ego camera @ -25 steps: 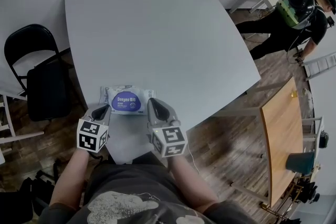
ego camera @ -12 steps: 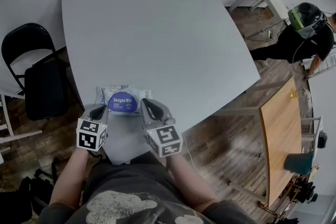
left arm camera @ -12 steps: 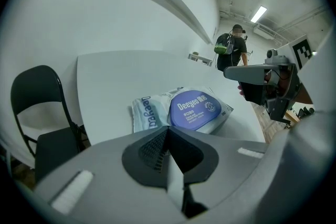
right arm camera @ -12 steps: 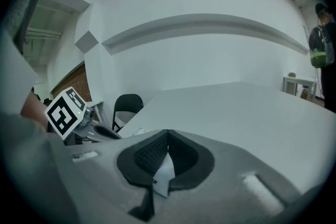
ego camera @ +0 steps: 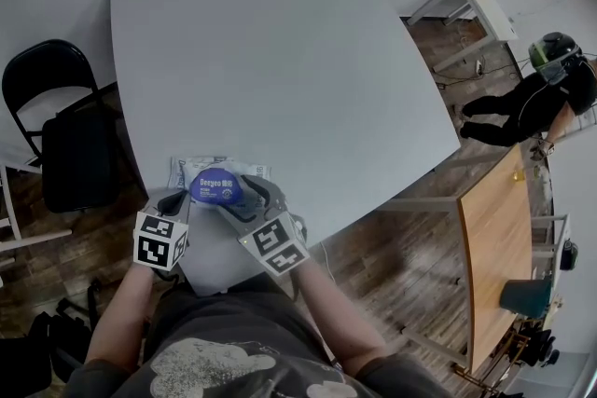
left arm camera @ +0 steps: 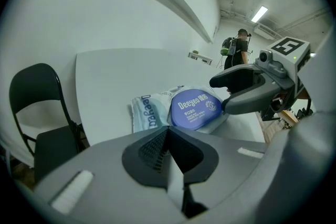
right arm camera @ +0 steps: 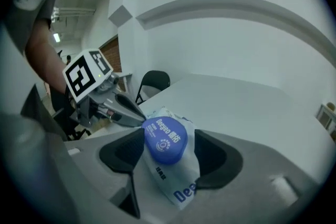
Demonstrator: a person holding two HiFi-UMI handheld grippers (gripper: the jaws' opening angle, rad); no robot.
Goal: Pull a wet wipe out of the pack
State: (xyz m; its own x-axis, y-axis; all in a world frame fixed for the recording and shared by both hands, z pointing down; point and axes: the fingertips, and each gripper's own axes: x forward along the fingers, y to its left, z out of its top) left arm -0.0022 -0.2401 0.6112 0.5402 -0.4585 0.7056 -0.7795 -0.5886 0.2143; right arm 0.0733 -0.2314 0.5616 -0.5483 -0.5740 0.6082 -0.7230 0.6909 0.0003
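Right gripper's (right arm camera: 168,150) fingers (right arm camera: 123,152) are opening around the pack's (ego camera: 196,169) blue lid (right arm camera: 165,139); left gripper (left arm camera: 169,152) sits closed, empty, beside the pack: unpinned, it could skid.

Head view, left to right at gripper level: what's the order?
black chair → left gripper → right gripper (jaws opening, with the lid of the wipe pack between them) → wooden table. The wipe pack is left out of the order because it overlaps both grippers.

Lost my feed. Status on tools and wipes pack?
Left tool shut, empty. Right tool opening, blue lid between jaws. Wipes pack flat on table, lid closed. Nothing blocking.
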